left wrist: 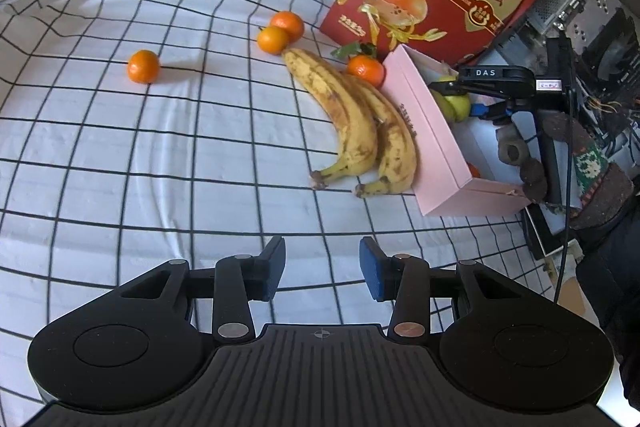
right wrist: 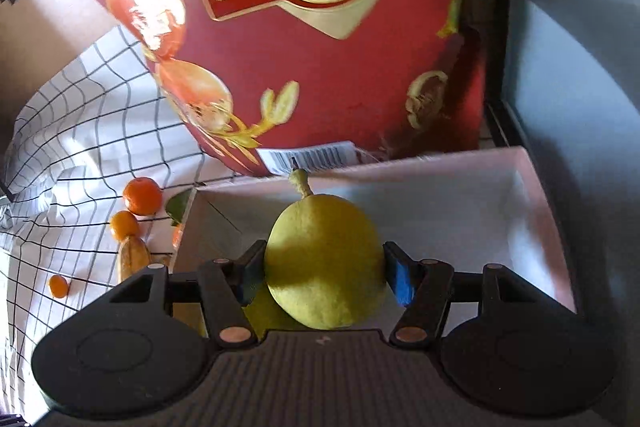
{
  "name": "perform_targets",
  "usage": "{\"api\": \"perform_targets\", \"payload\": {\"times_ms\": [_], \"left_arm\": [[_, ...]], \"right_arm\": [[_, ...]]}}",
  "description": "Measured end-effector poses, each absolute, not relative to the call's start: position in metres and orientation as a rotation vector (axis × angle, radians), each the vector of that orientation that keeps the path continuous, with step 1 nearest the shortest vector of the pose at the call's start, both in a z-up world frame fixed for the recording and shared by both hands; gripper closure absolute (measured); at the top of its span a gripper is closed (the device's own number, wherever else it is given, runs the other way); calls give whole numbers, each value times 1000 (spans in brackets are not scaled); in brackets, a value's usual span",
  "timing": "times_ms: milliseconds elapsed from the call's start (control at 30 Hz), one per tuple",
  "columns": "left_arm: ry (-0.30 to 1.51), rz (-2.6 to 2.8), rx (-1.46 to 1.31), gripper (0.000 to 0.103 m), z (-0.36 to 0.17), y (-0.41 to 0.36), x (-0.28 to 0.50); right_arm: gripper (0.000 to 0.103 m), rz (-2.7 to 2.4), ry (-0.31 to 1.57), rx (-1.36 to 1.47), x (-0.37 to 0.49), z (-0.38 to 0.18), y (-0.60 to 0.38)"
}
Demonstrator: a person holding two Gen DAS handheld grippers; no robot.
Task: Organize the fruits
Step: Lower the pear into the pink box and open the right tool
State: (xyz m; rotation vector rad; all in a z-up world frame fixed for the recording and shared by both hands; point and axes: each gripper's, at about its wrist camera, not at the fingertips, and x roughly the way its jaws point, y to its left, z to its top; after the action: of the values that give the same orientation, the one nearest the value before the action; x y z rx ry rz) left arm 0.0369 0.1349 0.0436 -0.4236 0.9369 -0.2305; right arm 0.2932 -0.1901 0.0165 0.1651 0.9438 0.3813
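Over the pink box (right wrist: 532, 227), at the right-hand end of the checked cloth (left wrist: 160, 155), the right claw (right wrist: 324, 269) pinches a yellow pear (right wrist: 324, 263) between its two blue pads, stem pointing away from the claw toward the red gift bag (right wrist: 320, 75). The pear hangs above the box's white interior; a second yellow-green fruit appears to lie just beneath it, though only an edge shows. The long axis of the pear runs straight ahead along the fingers, so the release, in my judgement, is a matter of lowering and parting the pads, with the box floor directly below.

The left claw (left wrist: 322, 269) hovers over bare cloth, pads spread apart and holding nothing. Ahead and to its right lie two spotted bananas (left wrist: 360, 123), side by side against the box's outer pink wall, stems toward the claw, tips away. Their long axis runs roughly with the fingers, so a grip across the pair seems feasible. Four mandarins sit beyond: one alone (left wrist: 143, 66) to the left, two touching (left wrist: 280, 31) at the banana tips, one leafy (left wrist: 365, 69) against the box corner. For all loose fruit, the left claw is nearer.
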Motion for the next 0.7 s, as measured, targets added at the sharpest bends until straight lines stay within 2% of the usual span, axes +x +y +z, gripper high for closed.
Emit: {"api": "perform_targets", "payload": {"times_ms": [400, 700], "left_arm": [[964, -266, -389, 58, 43, 115, 42], [946, -248, -367, 58, 44, 110, 57]], "right_arm": [[40, 357, 952, 135, 293, 15, -190], [40, 392, 802, 160, 248, 44, -216]]}}
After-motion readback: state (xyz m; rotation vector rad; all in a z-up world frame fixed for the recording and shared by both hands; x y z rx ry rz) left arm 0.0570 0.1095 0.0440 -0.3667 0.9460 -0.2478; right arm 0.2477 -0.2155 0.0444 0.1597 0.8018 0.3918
